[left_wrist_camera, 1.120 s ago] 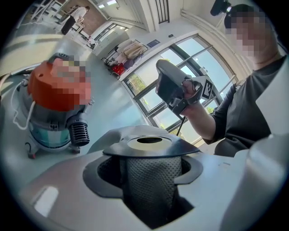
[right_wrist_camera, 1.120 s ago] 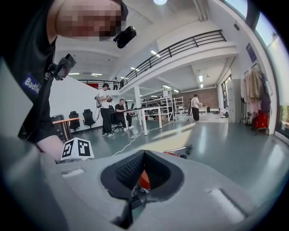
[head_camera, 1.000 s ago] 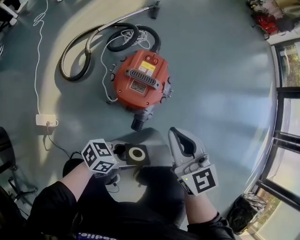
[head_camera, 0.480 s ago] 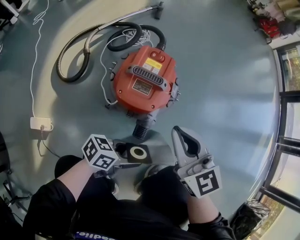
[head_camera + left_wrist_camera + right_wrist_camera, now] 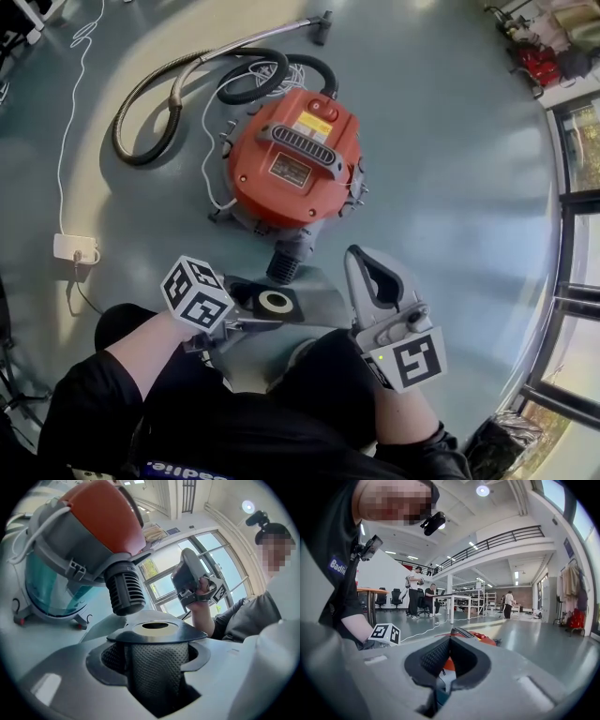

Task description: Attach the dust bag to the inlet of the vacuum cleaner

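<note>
Left tongs (image 5: 154,641) pinch the grey dust bag's black card collar (image 5: 275,303); right tongs (image 5: 443,660) are closed and empty. Held one-sided, the collar may tilt and miss the dark ribbed inlet (image 5: 124,590) of the orange vacuum cleaner (image 5: 291,164).

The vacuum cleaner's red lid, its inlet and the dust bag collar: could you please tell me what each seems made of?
The red lid: probably moulded plastic, semi-gloss, given its rounded form and soft highlights. The inlet: dark grey plastic, matt, with moulded ribs. The dust bag collar: a thin, stiff dark plate with a pale ring round its hole, perhaps card or plastic; unclear which.
</note>
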`<state>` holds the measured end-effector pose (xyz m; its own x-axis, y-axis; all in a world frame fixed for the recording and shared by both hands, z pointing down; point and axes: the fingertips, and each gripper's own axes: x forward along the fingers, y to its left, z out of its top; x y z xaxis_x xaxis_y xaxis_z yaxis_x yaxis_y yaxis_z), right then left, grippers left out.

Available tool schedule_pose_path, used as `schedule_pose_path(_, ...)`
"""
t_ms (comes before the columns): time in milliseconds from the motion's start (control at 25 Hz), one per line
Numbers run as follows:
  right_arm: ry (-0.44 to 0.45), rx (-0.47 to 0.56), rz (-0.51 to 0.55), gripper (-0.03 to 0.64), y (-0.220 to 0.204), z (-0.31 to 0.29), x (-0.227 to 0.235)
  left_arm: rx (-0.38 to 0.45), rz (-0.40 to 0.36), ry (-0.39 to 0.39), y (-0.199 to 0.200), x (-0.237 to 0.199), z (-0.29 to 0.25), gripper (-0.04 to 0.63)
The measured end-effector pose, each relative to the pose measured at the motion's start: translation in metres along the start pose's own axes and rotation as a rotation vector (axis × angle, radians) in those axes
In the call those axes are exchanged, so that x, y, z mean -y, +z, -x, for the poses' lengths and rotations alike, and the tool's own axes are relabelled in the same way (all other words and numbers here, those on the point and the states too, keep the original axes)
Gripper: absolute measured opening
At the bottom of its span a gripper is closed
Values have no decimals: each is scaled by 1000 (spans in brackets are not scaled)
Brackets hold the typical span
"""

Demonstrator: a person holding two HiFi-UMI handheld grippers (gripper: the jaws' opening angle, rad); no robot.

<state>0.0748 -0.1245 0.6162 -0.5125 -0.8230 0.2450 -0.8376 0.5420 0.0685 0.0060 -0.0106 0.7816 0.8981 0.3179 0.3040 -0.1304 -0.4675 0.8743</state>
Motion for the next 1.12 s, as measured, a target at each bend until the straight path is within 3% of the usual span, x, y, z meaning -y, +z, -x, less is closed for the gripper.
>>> schedule_pose_path(240, 25, 6, 78, -8, -4, -12, 14, 24, 137, -27, 12, -22, -1, 305)
schedule_pose_path(800, 43, 35, 92, -8, -9, -24, 28, -18, 248, -84, 21, -21, -4, 305)
schedule_pose_path(1000, 73, 23, 119, -8, -11, -34, 33, -50, 357, -132, 23, -21, -1, 307)
schedule_pose_path(1120, 109, 27, 136, -8, -6, -45, 32, -90, 378, -144, 24, -21, 1, 307)
